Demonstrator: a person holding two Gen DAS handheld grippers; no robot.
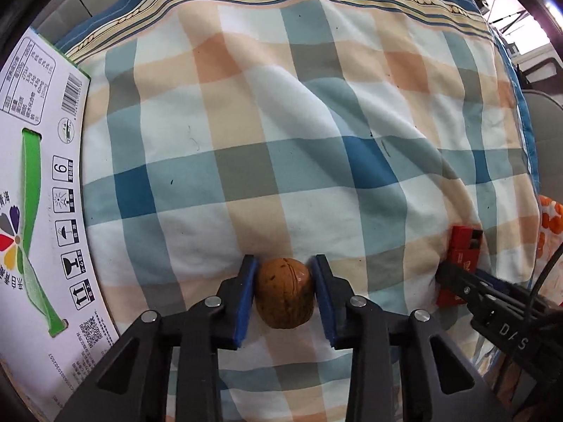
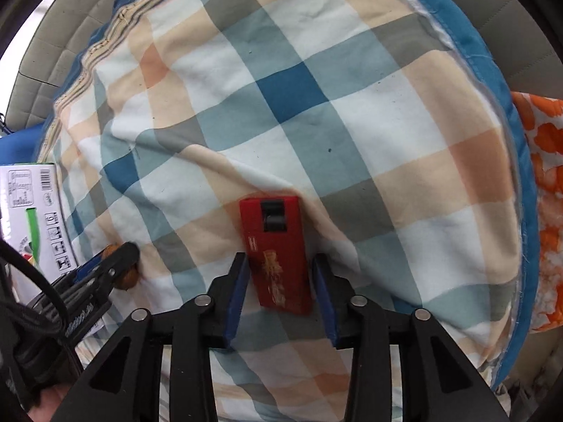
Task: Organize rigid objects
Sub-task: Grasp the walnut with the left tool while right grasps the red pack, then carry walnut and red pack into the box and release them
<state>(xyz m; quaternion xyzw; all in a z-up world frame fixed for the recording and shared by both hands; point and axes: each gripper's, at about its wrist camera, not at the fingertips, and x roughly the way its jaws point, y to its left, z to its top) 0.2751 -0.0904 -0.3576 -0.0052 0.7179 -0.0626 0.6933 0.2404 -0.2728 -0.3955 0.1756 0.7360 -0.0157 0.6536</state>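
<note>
The left gripper (image 1: 283, 276) was clamped across a round brown hard-shelled walnut (image 1: 284, 293) on the checked quilt (image 1: 316, 140); light and slick, probably. The right gripper's (image 2: 278, 274) blue pads (image 2: 237, 292) straddled a stiff red rectangular lighter (image 2: 278, 256), one pad apart.

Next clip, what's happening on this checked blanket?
A person is working two handheld grippers over a checked blanket. The left gripper is shut on a walnut, its blue pads pressing both sides. The right gripper straddles a red lighter lying flat on the blanket; its left pad touches the lighter, while a gap shows on the other side, so no firm grip yet. A printed cardboard box sits at the blanket's left edge.
</note>
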